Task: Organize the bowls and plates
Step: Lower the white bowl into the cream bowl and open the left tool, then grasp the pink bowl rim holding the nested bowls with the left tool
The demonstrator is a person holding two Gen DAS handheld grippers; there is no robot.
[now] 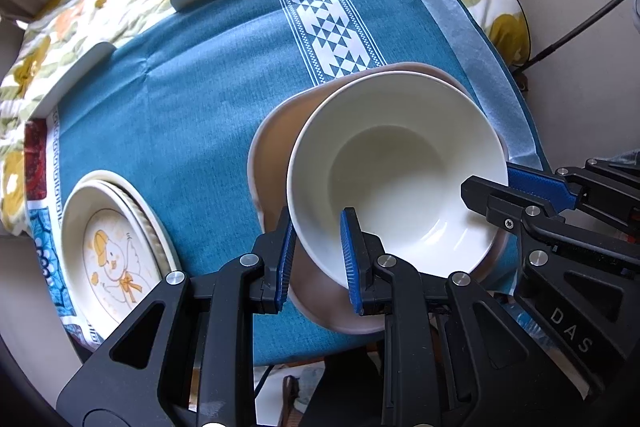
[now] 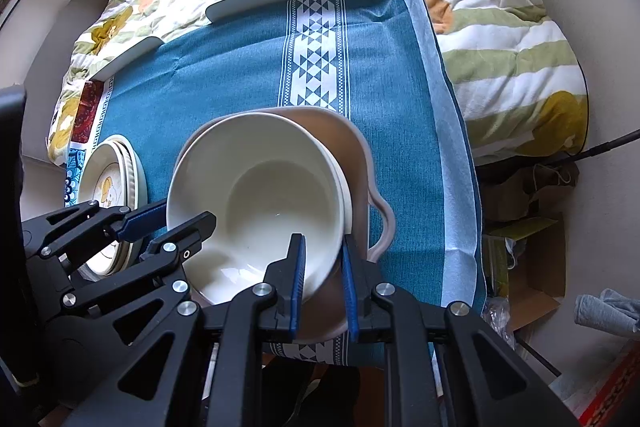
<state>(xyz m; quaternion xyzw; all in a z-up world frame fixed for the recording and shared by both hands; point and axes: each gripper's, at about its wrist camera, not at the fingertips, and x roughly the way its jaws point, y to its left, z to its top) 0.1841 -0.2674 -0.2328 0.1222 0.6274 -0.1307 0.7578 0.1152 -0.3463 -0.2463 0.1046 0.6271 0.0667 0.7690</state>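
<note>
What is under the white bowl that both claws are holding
A pinkish-beige dish sits directly under the white bowl, its rim showing around the bowl's left and far sides. The bowl covers the dish's middle, so anything there is hidden. The blue tablecloth lies beneath.

the far half of the worktop [image 2: 224, 67] lies bare, open for passing. the near middle is blocked by the white bowl [image 2: 256, 195] sitting in the pinkish dish [image 2: 352, 147], with the left tongs [image 1: 318, 259] and right tongs [image 2: 323, 283] clamped on opposite rims. the duck plates [image 1: 116, 259] fill the near left corner.
</note>
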